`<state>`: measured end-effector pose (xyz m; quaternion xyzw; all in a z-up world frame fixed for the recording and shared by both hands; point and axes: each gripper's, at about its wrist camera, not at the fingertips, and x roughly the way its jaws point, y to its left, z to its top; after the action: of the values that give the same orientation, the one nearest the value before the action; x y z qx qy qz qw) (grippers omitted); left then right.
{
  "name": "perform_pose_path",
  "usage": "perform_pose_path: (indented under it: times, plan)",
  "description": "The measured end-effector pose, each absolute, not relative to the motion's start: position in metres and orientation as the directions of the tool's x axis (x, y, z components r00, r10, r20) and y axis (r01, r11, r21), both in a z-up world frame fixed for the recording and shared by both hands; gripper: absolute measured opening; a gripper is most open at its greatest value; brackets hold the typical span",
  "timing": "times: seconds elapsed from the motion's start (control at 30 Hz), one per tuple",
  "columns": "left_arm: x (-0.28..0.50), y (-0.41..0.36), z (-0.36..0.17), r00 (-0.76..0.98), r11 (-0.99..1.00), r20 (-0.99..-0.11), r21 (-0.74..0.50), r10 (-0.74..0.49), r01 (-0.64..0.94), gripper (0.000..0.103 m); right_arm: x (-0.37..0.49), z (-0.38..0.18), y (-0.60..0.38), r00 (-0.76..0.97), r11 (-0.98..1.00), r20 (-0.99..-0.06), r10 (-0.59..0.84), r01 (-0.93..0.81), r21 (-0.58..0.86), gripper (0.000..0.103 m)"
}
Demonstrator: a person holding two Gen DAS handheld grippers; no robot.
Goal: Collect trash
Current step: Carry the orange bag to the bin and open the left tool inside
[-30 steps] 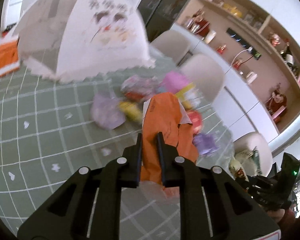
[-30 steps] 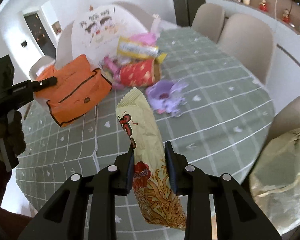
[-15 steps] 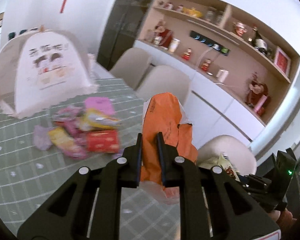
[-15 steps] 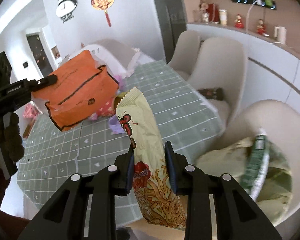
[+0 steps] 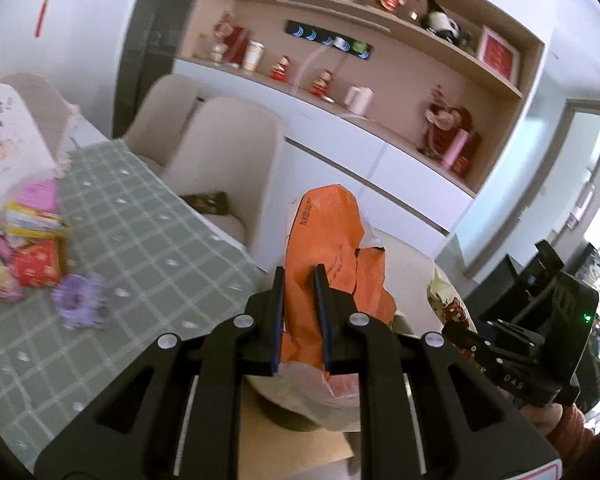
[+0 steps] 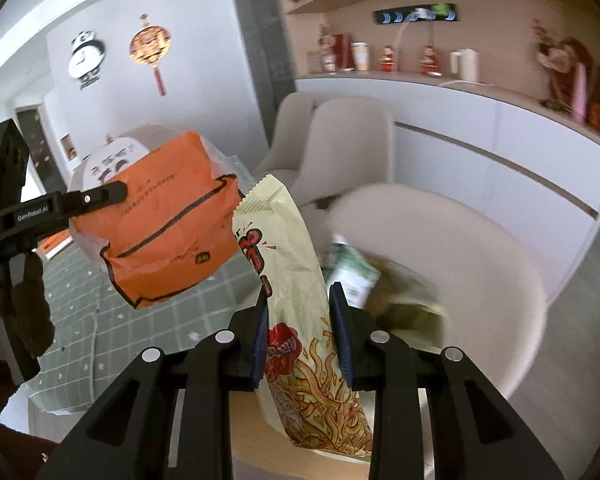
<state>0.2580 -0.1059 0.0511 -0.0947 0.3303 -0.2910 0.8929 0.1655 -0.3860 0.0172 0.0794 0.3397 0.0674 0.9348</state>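
My left gripper (image 5: 299,280) is shut on an orange plastic wrapper (image 5: 332,248), held in the air past the table's edge. The same orange wrapper (image 6: 172,220) hangs at the left of the right wrist view under the left gripper's finger (image 6: 100,194). My right gripper (image 6: 299,304) is shut on a pale yellow noodle snack bag (image 6: 296,292) with red print. That bag (image 5: 446,300) peeks out beside the right gripper's body in the left wrist view. Below it a beige chair (image 6: 460,240) holds a bag of collected trash (image 6: 384,288).
The table with the green checked cloth (image 5: 140,248) lies to the left, with several wrappers (image 5: 32,256) and a purple wrapper (image 5: 80,296) on it. Beige chairs (image 5: 224,148) stand along it. A white sideboard and shelves (image 5: 380,92) line the far wall.
Both grippers have swung right, away from the table toward the beige chair, carrying the orange wrapper and the noodle bag. The trash bag on the chair has come closer under the right gripper.
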Motion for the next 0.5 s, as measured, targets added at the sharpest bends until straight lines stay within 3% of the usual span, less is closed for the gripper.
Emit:
perform_pose_path:
  times: [0.5]
  plan:
    - [0.262, -0.225, 0.026, 0.516, 0.777, -0.613, -0.289, -0.599, 0.559, 0.013, 0.127, 0.002, -0.472, 0.799, 0.956, -0.59, 0.117, 0.07, 0.284, 0.028]
